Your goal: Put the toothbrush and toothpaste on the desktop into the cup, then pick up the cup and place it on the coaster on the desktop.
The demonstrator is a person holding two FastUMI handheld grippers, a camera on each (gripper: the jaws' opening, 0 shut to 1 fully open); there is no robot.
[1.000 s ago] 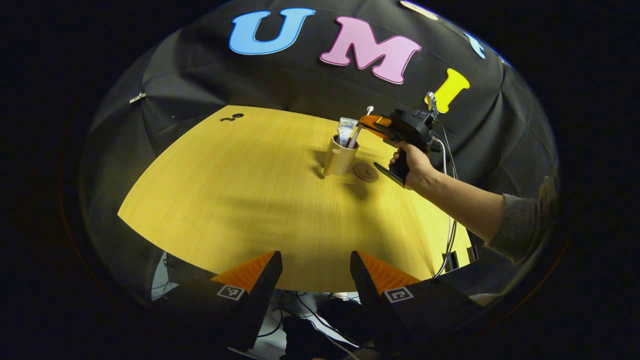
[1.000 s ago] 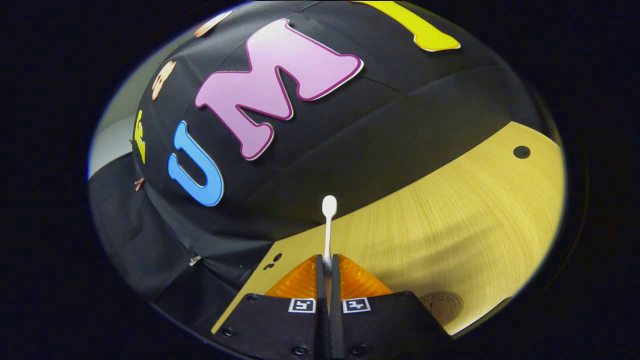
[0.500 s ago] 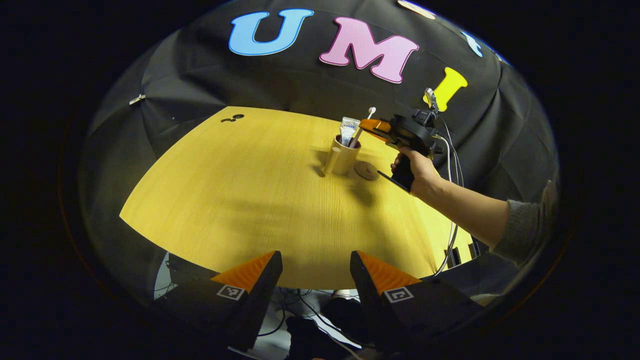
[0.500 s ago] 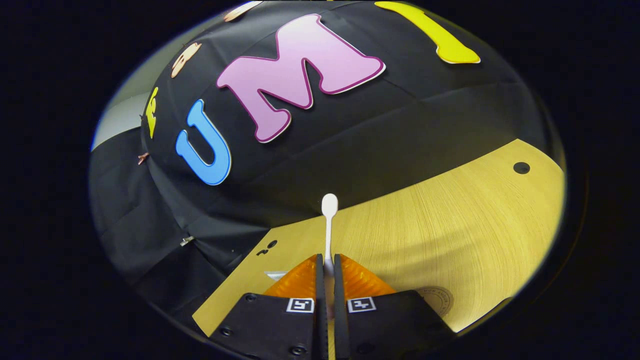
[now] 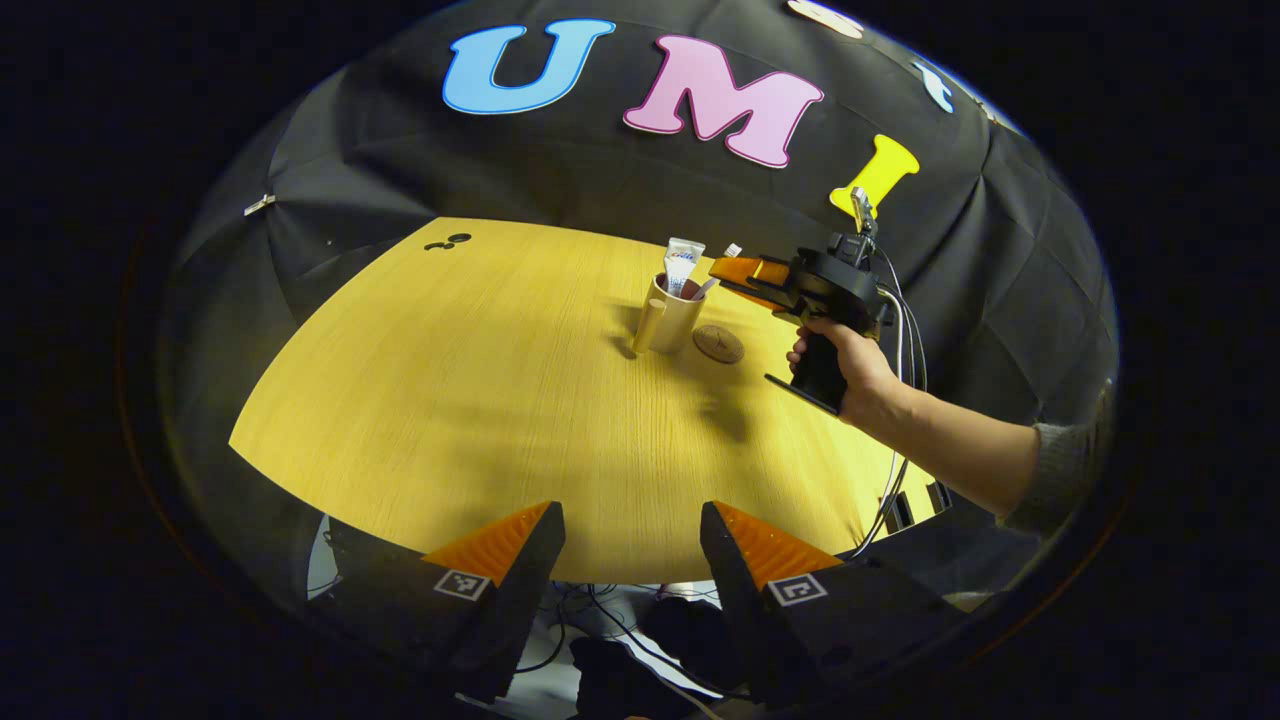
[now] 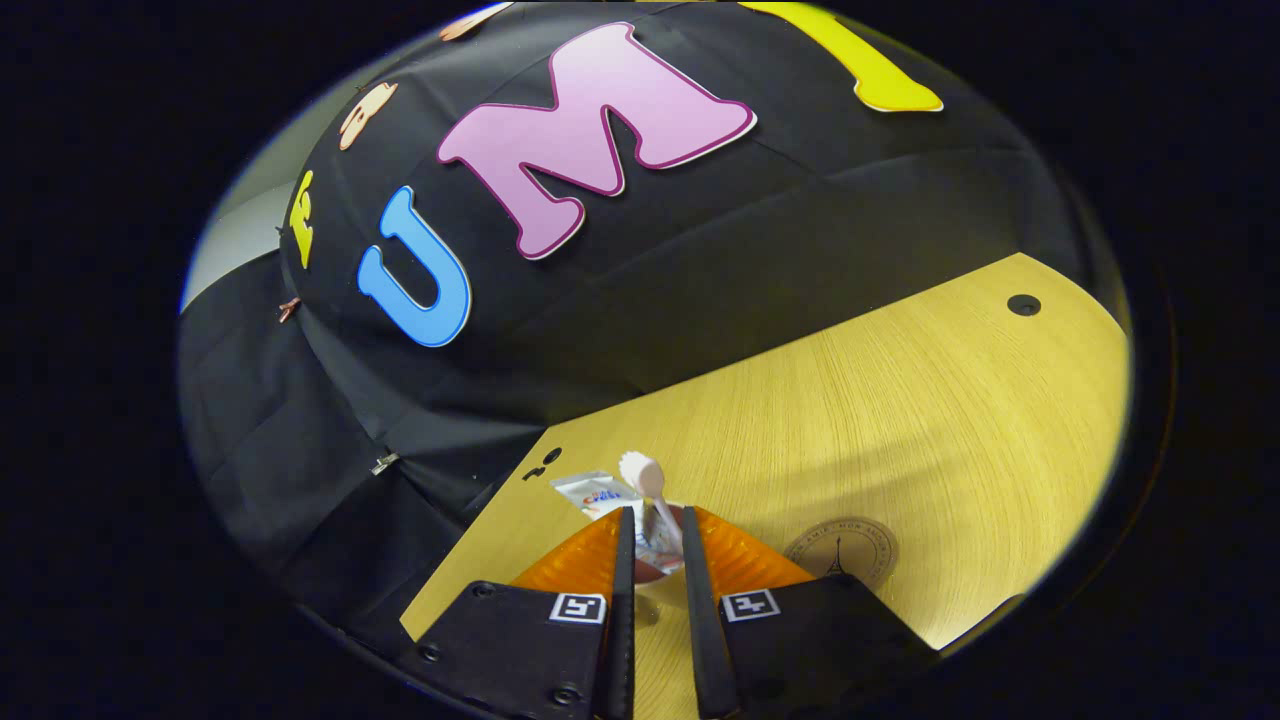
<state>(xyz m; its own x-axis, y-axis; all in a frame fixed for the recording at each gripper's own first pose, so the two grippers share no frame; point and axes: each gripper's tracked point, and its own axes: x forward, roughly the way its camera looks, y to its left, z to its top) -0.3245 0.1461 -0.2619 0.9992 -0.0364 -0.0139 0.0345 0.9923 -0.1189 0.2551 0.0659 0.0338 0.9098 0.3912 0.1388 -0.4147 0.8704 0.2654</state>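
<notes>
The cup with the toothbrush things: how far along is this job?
Done: the toothpaste and the toothbrush both stand in the cup. In hand: the right gripper sits by the cup's rim, its fingers parted around the toothbrush, apparently letting go. The left gripper hangs open at the near table edge. Left: the cup sits beside the coaster, not on it, so it must be lifted onto it.
</notes>
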